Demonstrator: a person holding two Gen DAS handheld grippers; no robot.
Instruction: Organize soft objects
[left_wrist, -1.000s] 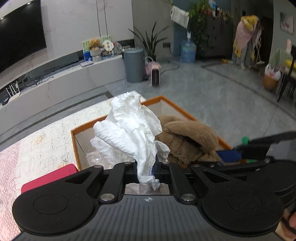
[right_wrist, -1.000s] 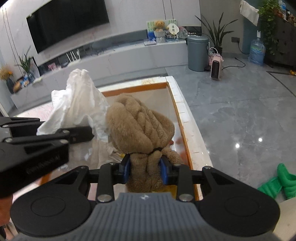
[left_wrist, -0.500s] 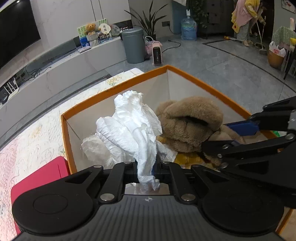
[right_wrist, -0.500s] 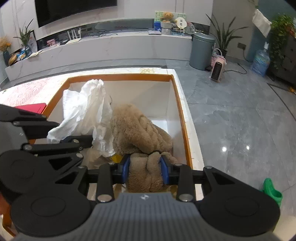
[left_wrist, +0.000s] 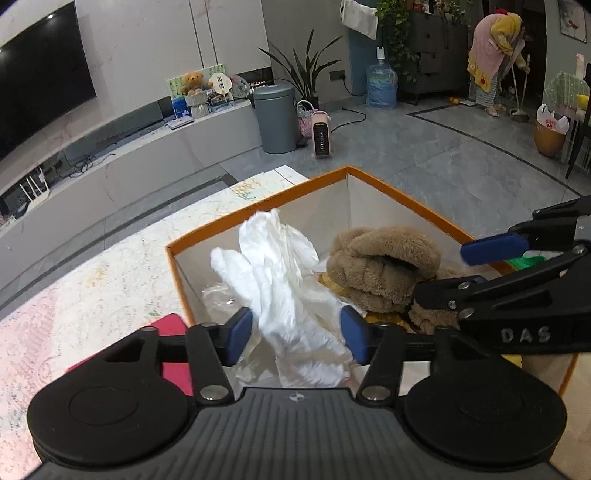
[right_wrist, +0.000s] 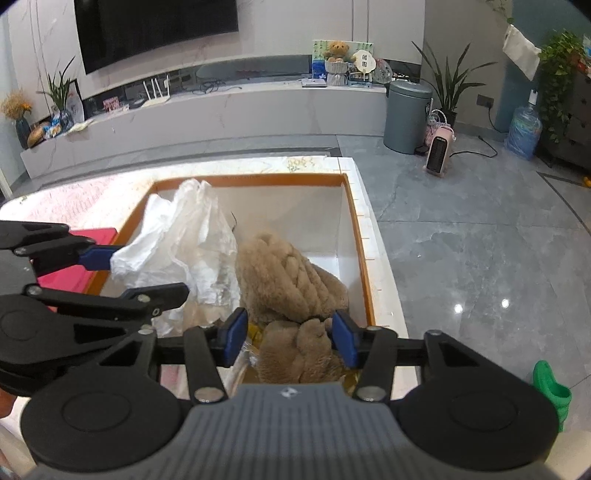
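table (left_wrist: 110, 280) | orange-rimmed box (left_wrist: 258, 206) | red item (left_wrist: 166, 328) beside box

Both cameras sit low behind their claws, close above the orange-rimmed box (left_wrist: 258, 211), facing the television wall. The left view angles rightward across it; the right view looks straight along it. Both share the box (right_wrist: 356, 236) and grey bin (left_wrist: 275, 118).
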